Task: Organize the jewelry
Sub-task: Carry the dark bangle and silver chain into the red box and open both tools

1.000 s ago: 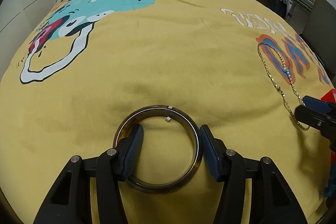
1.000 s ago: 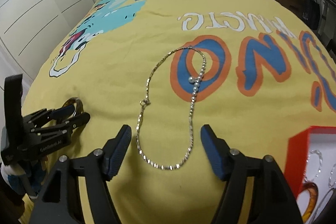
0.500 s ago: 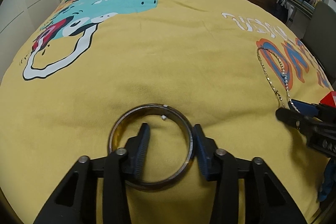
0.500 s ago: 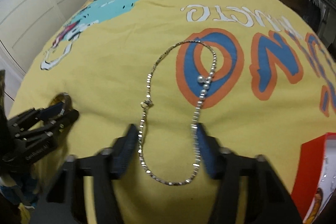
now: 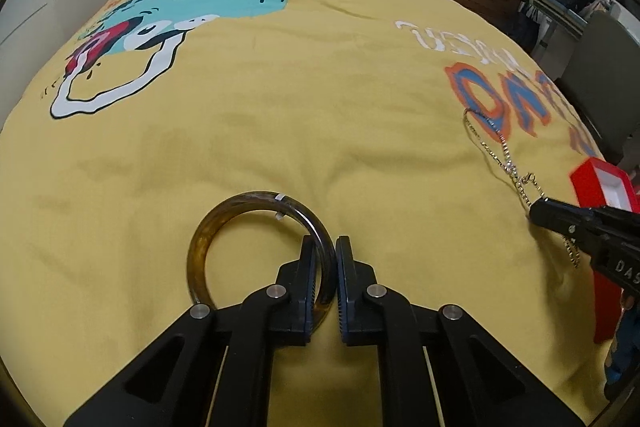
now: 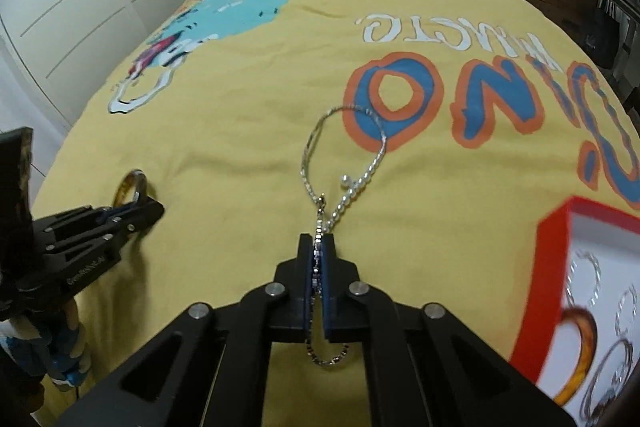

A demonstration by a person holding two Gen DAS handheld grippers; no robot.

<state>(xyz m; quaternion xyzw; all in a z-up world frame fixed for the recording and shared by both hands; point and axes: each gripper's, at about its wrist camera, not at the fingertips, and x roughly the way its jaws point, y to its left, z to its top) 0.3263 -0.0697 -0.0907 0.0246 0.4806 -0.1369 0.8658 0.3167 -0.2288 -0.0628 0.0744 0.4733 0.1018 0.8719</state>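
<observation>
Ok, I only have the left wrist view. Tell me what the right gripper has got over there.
Observer: The right gripper is shut on the silver chain necklace; a short loop of it hangs out behind the pads.
Operator: Tell me what's in that red box.
Observer: The red box has a white lining, with a brown bangle and several silvery rings lying inside.
Operator: Check my bangle from the other side.
Observer: The left gripper is clamped on the rim of the amber bangle, which stands tilted up off the yellow bedspread.
</observation>
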